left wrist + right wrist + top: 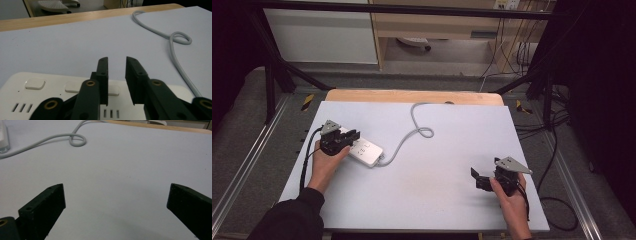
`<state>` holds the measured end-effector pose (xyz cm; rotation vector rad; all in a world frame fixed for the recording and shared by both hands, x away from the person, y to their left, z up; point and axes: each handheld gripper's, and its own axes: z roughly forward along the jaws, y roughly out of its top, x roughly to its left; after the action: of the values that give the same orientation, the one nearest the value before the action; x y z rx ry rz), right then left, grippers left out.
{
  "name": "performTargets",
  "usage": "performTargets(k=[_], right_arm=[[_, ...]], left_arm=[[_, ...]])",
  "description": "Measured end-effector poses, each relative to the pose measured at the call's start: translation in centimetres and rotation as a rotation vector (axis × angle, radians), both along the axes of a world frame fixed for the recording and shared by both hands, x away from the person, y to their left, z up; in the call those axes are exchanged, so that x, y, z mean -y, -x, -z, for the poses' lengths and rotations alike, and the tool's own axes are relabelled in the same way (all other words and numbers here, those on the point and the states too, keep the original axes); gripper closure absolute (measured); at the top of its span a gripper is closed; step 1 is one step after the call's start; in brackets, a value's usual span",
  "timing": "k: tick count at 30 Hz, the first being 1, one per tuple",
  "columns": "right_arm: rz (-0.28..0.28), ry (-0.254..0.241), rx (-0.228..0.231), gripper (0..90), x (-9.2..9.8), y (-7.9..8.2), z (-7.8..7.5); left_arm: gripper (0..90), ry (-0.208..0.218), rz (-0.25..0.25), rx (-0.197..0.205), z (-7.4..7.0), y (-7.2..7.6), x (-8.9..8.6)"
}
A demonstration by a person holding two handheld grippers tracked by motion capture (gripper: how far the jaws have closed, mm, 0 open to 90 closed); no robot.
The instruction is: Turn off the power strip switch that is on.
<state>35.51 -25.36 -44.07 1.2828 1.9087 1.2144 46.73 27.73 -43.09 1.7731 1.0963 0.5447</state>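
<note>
Now the left tool is hovering, jaws slightly parted, over the strip at nine o'clock. Meanwhile the right tool is resting wide apart at four o'clock.

white power strip; grey cable; black jaws

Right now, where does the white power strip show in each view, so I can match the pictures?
High view: power strip left of centre, under the left gripper.
Left gripper view: across the bottom, beneath the jaws.
Right gripper view: a white end at the top-left edge.
Shared landmark: the looped grey cord.
</note>
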Motion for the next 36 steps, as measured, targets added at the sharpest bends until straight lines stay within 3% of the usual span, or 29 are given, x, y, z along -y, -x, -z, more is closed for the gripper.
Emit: performTargets(k=[12,15,19,23,36], right_arm=[[0.002,-0.007,0.003,2.3,0.0,0.0,-0.1],[0.004,-0.008,0.004,2.3,0.1,0.1,-0.1],[0.004,-0.012,0.009,2.3,0.1,0.1,-0.1],[0.005,-0.015,0.010,2.2,0.2,0.1,-0.2],[-0.001,-0.019,0.013,2.1,0.1,0.1,-0.2]], left_arm=[[42.7,0.060,0.030,0.033,-0.9,0.4,1.2],[32.0,0.085,0.030,0.038,-1.3,0.6,1.7],[15.5,0.084,0.033,0.048,-1.8,0.8,2.4],[10.3,0.083,0.043,0.058,-2.3,1.1,2.9],[8.8,0.097,0.061,0.062,-3.7,1.9,3.4]])
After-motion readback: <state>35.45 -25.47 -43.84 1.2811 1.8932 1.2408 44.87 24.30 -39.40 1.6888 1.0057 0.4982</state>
